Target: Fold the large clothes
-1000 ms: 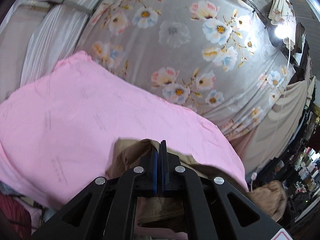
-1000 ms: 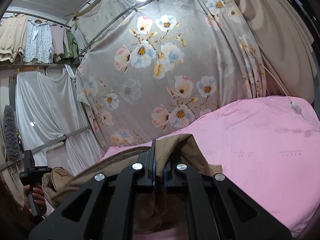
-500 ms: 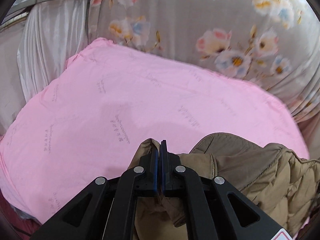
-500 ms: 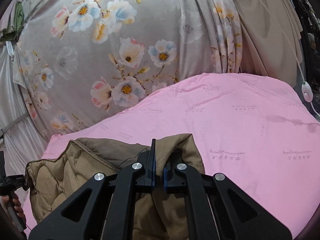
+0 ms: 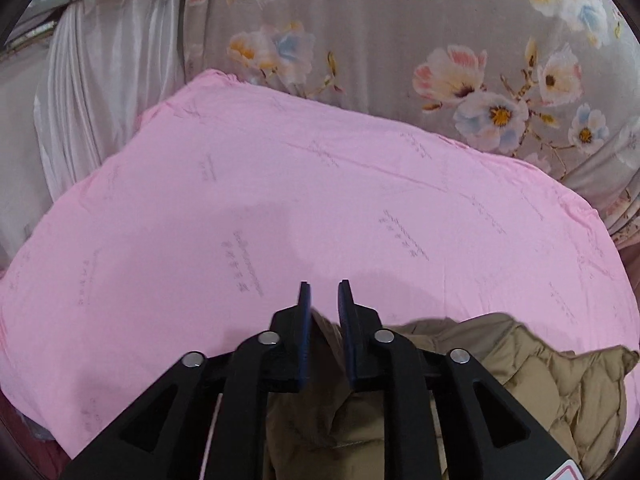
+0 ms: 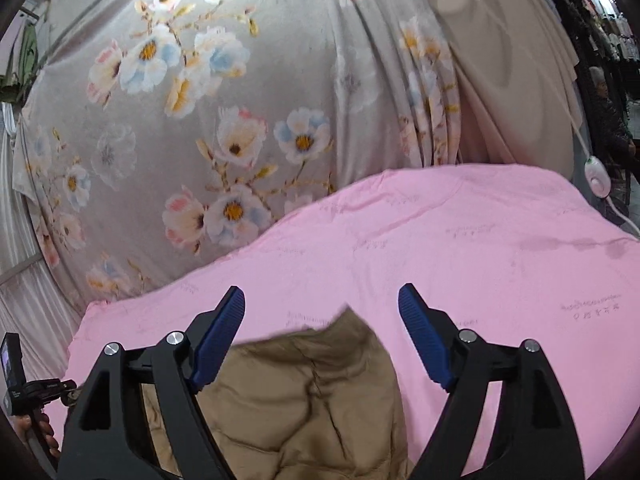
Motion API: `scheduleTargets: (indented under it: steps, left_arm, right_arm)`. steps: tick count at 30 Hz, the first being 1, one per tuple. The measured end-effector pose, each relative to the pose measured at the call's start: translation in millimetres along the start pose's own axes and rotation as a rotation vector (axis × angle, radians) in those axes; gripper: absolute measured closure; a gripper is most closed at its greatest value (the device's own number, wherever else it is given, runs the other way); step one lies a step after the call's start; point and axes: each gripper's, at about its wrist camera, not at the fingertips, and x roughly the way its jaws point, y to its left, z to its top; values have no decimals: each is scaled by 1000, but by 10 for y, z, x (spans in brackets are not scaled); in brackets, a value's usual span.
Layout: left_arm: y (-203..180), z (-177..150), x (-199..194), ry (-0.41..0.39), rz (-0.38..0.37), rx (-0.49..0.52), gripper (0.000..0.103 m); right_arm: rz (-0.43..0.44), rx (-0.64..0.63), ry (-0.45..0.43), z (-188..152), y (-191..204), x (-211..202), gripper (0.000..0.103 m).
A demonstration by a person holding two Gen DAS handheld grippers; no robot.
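Note:
A tan quilted jacket (image 5: 532, 384) lies on the pink sheet (image 5: 280, 208) near the front edge. In the left wrist view my left gripper (image 5: 324, 286) has its jaws opening, a narrow gap between the blue pads; a fold of the jacket sits low between the fingers and the pads do not press on it. In the right wrist view the jacket (image 6: 304, 396) lies under and between the fingers of my right gripper (image 6: 320, 294), whose jaws are opening wide and hold nothing. The corner of the jacket points toward the far side.
A grey flowered cloth (image 6: 208, 92) hangs behind the pink sheet (image 6: 500, 264). White curtains (image 5: 104, 72) hang at the left. A cord with a white switch (image 6: 596, 176) dangles at the right. The other gripper and a hand (image 6: 28, 408) show at the lower left.
Both grippers came down to the pink sheet with the jacket, then opened. The jacket has dropped out of their pads and now lies on the sheet.

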Motion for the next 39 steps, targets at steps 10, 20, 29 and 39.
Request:
scheduleTargets:
  steps: [10,20,29,39]
  left_arm:
    - [-757,-223,-439,21,-175,181,71]
    - [-1316,-865,314,139,-144,228,71]
    - [-1347,-1091,459,59,-113,249,71]
    - [-1364,-1174,526,39,-101,252,71]
  right_arm:
    - [124,-283,269,-421,859,179,92]
    - [45,-364,414,-1040,1001,706,93]
    - [42,-358,446,-1376,890,847,94]
    - [42,-364,462,-1477,874,941,94]
